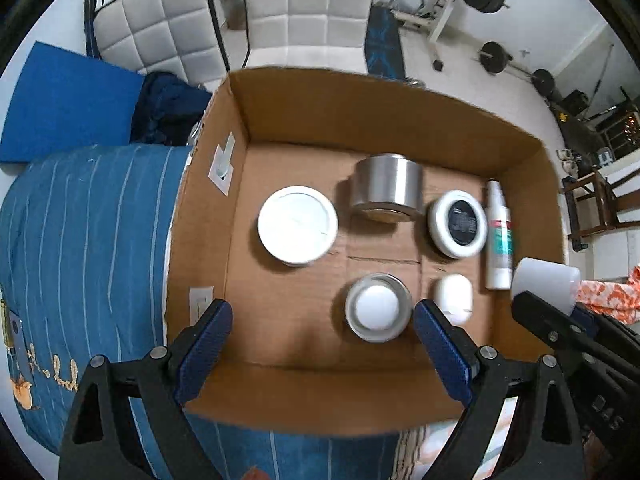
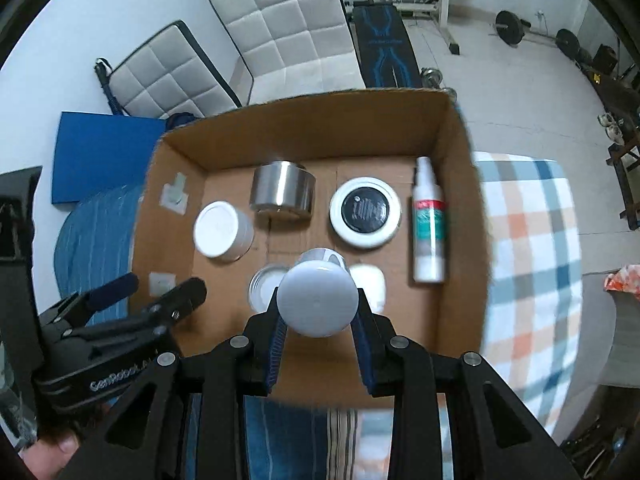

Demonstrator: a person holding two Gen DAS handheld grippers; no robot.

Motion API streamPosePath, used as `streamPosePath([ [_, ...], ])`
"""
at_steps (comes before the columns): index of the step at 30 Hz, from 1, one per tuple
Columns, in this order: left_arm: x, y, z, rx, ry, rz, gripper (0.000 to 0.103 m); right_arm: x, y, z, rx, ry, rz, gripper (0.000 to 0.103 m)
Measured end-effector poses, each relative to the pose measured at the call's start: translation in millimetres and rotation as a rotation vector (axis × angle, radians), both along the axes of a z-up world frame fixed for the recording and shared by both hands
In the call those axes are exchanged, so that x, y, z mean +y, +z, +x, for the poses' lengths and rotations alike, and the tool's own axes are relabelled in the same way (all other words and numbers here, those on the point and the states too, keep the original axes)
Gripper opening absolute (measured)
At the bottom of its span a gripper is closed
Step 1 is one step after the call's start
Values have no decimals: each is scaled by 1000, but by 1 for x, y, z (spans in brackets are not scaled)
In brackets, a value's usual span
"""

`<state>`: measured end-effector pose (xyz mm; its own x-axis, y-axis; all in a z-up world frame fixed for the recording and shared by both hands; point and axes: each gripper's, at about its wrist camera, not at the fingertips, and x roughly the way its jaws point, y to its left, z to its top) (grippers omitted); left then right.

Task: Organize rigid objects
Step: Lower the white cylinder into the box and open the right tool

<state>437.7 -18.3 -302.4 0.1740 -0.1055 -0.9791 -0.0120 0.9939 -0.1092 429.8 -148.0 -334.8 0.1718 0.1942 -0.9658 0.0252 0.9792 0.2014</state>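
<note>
Two tongs over the cardboard box [image 1: 360,120]: right gripper [image 2: 318,316] is clenched on a white-capped container [image 2: 318,304], left gripper [image 1: 322,328] hangs released, with a small tin [image 1: 378,306] between its fingers.

A bed [image 2: 532,240] is carrying an open cardboard box [image 1: 360,108]. Left of the box a blue striped quilt [image 1: 80,240] is lying; right of it a checked blanket [image 2: 528,288] is spreading.

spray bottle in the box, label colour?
Spray bottle: white body, teal label with a red band on top. Clearest in the right wrist view.
</note>
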Motion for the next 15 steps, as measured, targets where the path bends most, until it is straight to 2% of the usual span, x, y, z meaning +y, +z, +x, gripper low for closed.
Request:
streamPosePath([
  [8, -5, -30, 26, 41, -13, 71, 93, 16, -77, 33, 97, 6, -18, 33],
  [15, -5, -47, 36, 68, -21, 94, 93, 20, -117, 42, 161, 16, -27, 33],
])
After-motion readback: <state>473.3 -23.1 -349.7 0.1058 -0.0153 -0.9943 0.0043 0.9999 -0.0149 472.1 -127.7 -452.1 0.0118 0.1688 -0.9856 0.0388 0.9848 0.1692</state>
